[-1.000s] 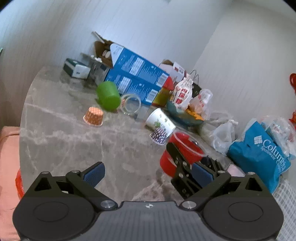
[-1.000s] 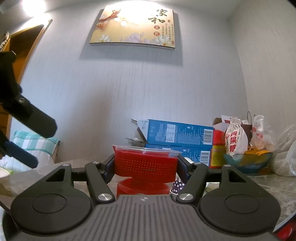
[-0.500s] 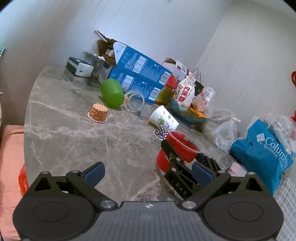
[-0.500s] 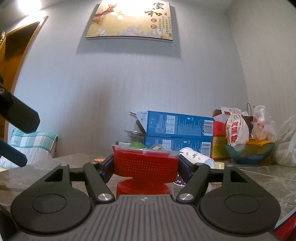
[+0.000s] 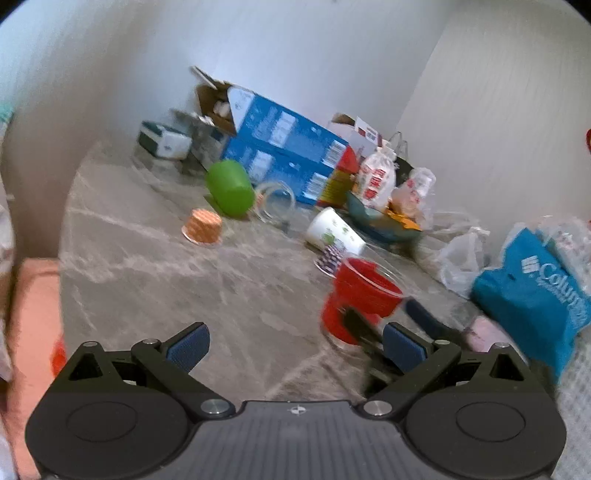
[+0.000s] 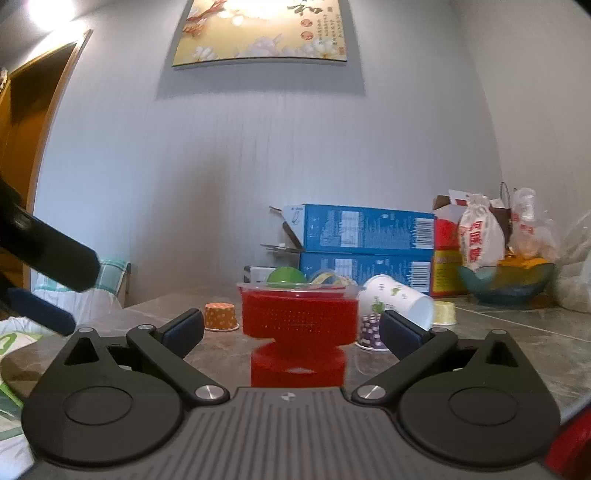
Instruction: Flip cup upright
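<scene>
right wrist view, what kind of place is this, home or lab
Most likely a home, perhaps a dining area. A framed painting with Chinese characters hangs on the wall, a marble-look table is crowded with blue cartons, a fruit bowl and shopping bags, and a wooden door stands at left.

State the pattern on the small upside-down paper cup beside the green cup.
Orange with white dots on the small upside-down paper cup; clearest in the right wrist view.

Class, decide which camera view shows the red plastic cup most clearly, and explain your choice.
The right wrist view: the red plastic cup stands upright, sharp and centred between the open right tool fingers. The left wrist view shows the cup blurred, off to the right, partly covered by the right tool.
</scene>
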Demonstrator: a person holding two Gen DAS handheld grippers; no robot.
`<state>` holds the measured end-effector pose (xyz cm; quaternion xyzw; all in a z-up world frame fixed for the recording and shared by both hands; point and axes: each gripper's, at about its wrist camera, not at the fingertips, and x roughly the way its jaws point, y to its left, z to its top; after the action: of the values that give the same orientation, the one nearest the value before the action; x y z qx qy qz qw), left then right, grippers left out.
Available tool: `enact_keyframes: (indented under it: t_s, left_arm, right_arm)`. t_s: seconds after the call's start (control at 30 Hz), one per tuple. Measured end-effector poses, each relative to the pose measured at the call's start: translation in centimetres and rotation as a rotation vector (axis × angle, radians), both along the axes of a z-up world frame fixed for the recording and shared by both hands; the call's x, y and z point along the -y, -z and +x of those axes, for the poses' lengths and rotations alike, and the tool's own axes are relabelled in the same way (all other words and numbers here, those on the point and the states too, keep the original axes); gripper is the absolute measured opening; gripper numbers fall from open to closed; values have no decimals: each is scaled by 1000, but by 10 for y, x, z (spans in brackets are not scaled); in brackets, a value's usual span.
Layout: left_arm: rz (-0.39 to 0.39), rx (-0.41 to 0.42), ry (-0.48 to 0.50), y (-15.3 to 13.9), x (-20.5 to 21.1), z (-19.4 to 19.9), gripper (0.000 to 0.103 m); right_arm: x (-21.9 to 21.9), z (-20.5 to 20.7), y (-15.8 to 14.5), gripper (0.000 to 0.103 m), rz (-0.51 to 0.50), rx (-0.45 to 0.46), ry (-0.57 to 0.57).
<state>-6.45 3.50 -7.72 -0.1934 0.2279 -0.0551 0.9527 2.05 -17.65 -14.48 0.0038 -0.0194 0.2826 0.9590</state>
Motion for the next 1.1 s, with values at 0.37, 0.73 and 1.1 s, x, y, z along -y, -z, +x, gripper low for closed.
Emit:
enact_keyframes:
  t_s: [0.37,0.73,1.1]
  left_arm:
    - [288,26,5,-65,29,-8,101]
    - [272,-44,-3,-86,52,-3,101]
    - [306,-61,0,-88,62,-7,101]
  right_arm:
    - [64,-11,-106,102,-34,-523,15]
    - [82,-12,-133,102,-46,-591,15]
    - [84,-17,-142,102,-70,-599,7]
